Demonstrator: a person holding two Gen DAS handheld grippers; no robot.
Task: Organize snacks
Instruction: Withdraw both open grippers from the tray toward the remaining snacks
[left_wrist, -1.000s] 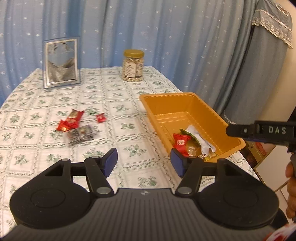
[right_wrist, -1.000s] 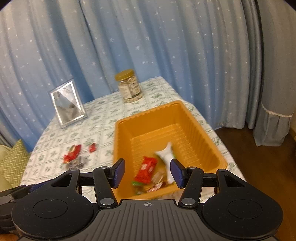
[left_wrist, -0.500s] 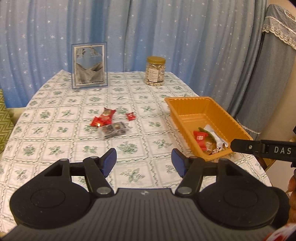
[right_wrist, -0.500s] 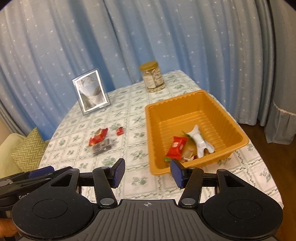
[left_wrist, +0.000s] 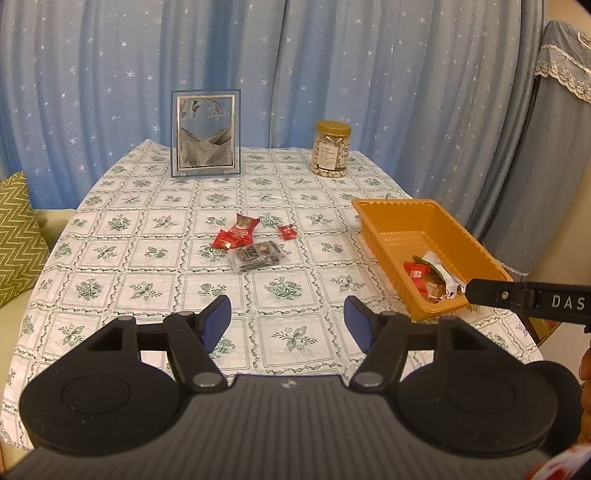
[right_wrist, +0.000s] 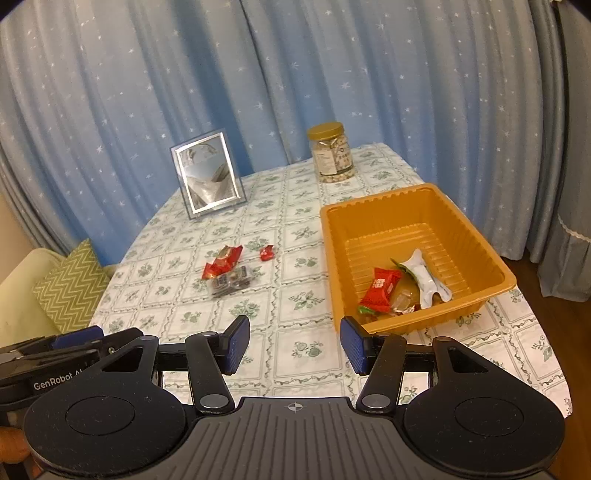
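Note:
An orange tray (left_wrist: 380, 210) (right_wrist: 458, 206) sits at the table's right side and holds a red packet (right_wrist: 382, 290), a white pouch (right_wrist: 424, 277) and small wrapped sweets. Loose on the cloth lie a red wrapper (left_wrist: 236, 234) (right_wrist: 221, 262), a small red candy (left_wrist: 288, 232) (right_wrist: 266, 253) and a clear dark packet (left_wrist: 256, 254) (right_wrist: 232, 282). My left gripper (left_wrist: 287, 323) is open and empty above the near table edge. My right gripper (right_wrist: 294, 345) is open and empty, just before the tray's near left corner.
A framed picture (left_wrist: 206, 138) (right_wrist: 208, 173) and a gold-lidded jar of nuts (left_wrist: 330, 149) (right_wrist: 332, 153) stand at the table's far side. Blue starred curtains hang behind. A green zigzag cushion (left_wrist: 16, 236) lies to the left. The table edge curves close on the right.
Both grippers have pulled back and up from the table, so the tray and loose snacks look smaller and farther. Both stayed open and empty.

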